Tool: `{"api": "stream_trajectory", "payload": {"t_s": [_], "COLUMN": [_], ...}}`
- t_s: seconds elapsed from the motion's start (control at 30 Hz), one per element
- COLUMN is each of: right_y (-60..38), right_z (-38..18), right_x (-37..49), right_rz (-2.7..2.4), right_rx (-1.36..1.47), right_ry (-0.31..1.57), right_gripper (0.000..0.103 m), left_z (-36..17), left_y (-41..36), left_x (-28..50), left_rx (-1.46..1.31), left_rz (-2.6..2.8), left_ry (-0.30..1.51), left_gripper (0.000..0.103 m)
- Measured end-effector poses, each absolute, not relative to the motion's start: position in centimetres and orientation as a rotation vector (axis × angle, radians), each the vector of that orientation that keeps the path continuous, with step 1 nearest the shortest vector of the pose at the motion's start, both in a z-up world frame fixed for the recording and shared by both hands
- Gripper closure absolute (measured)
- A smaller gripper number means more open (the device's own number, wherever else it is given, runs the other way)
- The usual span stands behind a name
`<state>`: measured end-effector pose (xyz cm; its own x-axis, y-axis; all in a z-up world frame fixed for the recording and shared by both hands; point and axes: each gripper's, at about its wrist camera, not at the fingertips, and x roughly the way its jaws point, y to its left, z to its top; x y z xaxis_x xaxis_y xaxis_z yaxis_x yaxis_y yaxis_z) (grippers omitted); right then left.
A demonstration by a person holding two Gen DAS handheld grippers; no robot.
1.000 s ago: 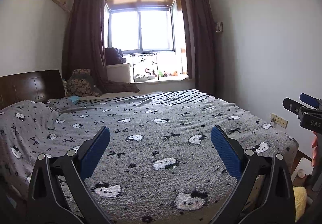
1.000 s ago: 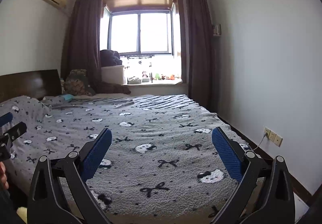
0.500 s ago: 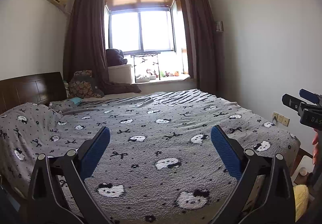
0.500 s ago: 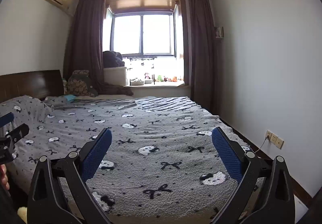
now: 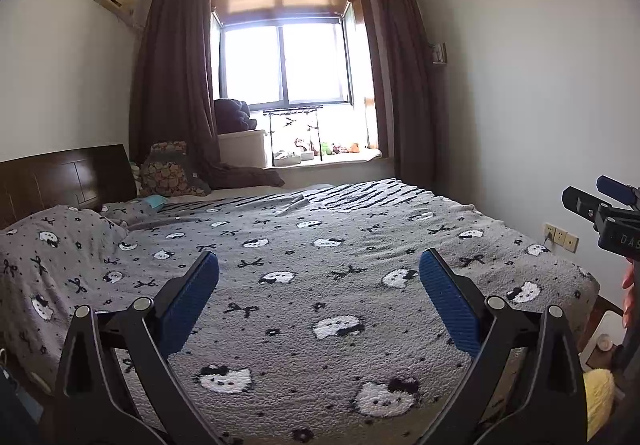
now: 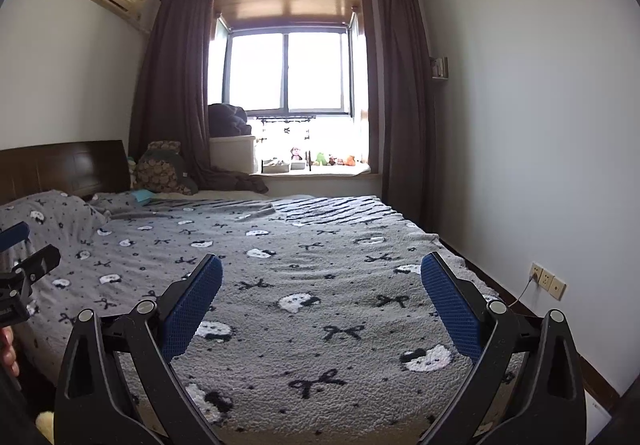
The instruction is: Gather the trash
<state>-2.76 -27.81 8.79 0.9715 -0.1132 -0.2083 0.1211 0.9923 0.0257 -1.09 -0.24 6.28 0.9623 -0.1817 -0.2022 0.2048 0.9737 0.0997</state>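
Both views have tilted slightly up over the last second, so more ceiling and less of the bed's near edge shows; no trash has come into sight, which suggests the search is only starting. On the bed (image 5: 320, 285) I see only the grey cat-print blanket. The left gripper (image 5: 319, 273) and right gripper (image 6: 321, 277) hover above that bed, jaws spread wide and holding nothing. Beyond the bed, 1 white storage box (image 6: 233, 153) carries a dark bundle; small trays on the windowsill (image 6: 312, 172) hold contents too small to tell.
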Motion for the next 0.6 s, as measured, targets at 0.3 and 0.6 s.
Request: {"api": "stream_trajectory", "payload": {"t_s": [0.3,0.6], "right_y": [-27.68,-27.37], "right_z": [9.07,9.21], "right_x": [-2.66,-2.82], "right_rz": [-0.113,-0.106], "right_rx": [0.035,0.031], "right_ry": [0.206,0.199], "right_gripper": [0.003,0.003], "left_z": [6.46,6.42], "left_y": [0.26,0.49], "left_x": [-1.01,-1.09], "left_rx": [0.115,0.117], "left_rz": [-0.185,-0.181], "left_ry": [0.199,0.202], "left_gripper": [0.008,0.008]}}
